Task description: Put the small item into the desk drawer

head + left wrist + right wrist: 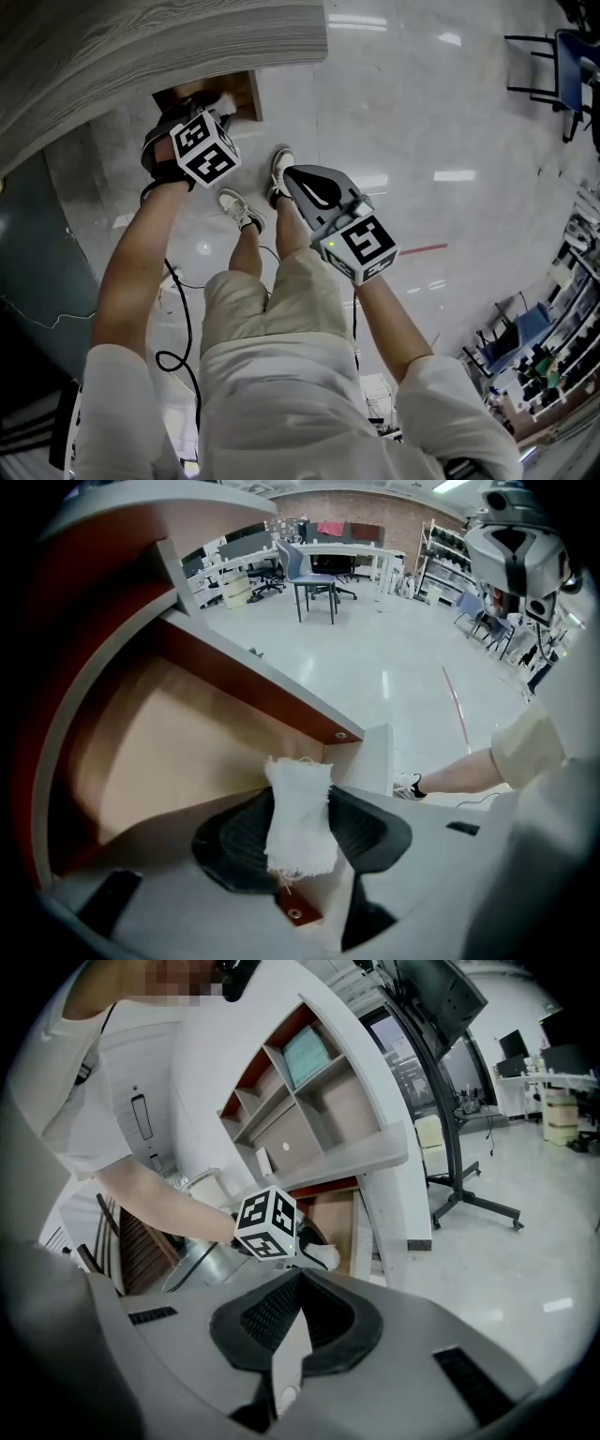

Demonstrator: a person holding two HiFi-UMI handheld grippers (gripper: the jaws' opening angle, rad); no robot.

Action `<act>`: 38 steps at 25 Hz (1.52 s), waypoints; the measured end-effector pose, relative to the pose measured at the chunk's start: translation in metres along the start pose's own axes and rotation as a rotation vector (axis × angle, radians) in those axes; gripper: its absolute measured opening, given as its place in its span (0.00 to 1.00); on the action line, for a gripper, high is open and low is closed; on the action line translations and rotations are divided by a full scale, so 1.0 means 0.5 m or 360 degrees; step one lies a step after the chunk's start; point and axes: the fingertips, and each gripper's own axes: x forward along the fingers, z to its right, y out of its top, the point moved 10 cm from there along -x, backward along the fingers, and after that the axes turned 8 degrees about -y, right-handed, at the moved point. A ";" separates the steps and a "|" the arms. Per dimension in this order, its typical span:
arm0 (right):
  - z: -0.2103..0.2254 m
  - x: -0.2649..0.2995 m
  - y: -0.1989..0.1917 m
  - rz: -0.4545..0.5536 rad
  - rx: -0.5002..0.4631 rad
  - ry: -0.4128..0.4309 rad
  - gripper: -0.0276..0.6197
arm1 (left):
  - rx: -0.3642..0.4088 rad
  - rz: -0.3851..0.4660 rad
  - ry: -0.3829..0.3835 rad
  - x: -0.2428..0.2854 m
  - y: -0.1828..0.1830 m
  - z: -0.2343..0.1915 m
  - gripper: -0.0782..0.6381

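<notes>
Glossy pale floor [422,112] spreads beneath the grey wood-grain desk [141,47], where my left gripper [302,799] hangs at the open drawer [169,742], jaws clamped on the small white cloth scrap [300,832]. I cannot tell whether the scrap is fully inside. Let go here, the light, frayed piece could cling to a pad or flutter out to the floor. My right gripper [298,1279] hangs well apart, jaws together and empty. Office chairs [309,569] and tables stand before a brick back wall.
</notes>
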 end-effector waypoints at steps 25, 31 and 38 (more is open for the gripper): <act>0.075 0.009 0.010 -0.0057 0.0037 0.0051 0.04 | -0.0009 -0.0187 -0.0109 0.055 0.020 -0.018 0.33; 0.077 0.007 0.014 -0.0043 0.0039 0.0044 0.04 | -0.0007 -0.0177 -0.0119 0.052 0.021 -0.014 0.33; 0.069 0.006 0.013 -0.0026 0.0038 0.0025 0.04 | 0.0025 -0.0124 -0.0097 0.051 0.018 -0.009 0.35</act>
